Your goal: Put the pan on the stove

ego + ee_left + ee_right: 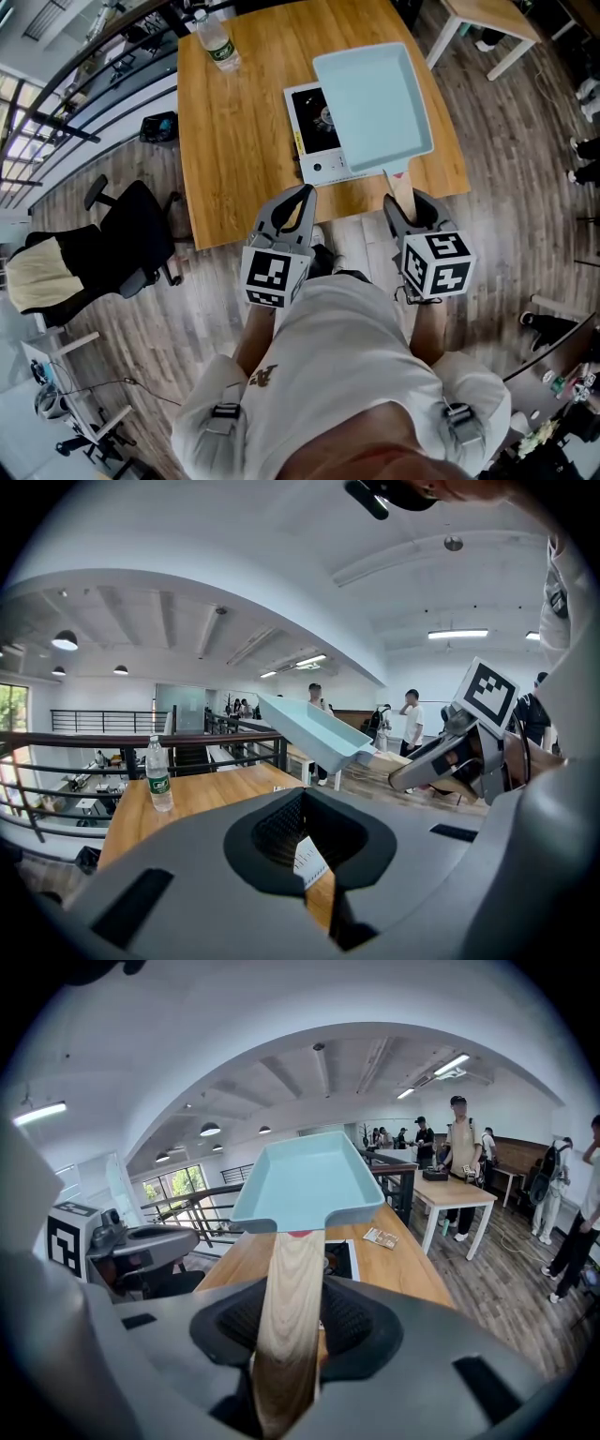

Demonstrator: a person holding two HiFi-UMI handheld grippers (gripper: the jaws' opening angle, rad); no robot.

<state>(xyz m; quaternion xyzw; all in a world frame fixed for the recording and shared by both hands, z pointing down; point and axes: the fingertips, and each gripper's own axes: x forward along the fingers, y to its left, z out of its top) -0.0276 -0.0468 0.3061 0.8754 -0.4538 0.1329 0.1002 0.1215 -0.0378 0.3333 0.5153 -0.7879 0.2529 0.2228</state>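
A light blue rectangular pan hangs tilted in the air above the table, over the right part of a white stove with a black top. My right gripper is shut on the pan's wooden handle, which runs straight out between its jaws toward the pan. The stove shows just under the pan's near edge. My left gripper is beside it at the table's near edge, shut and empty. In the left gripper view the pan is to the right, with the right gripper behind it.
The stove lies on a wooden table, with a plastic water bottle at its far left corner. A black office chair stands left of the table. Another table and several people stand further off to the right.
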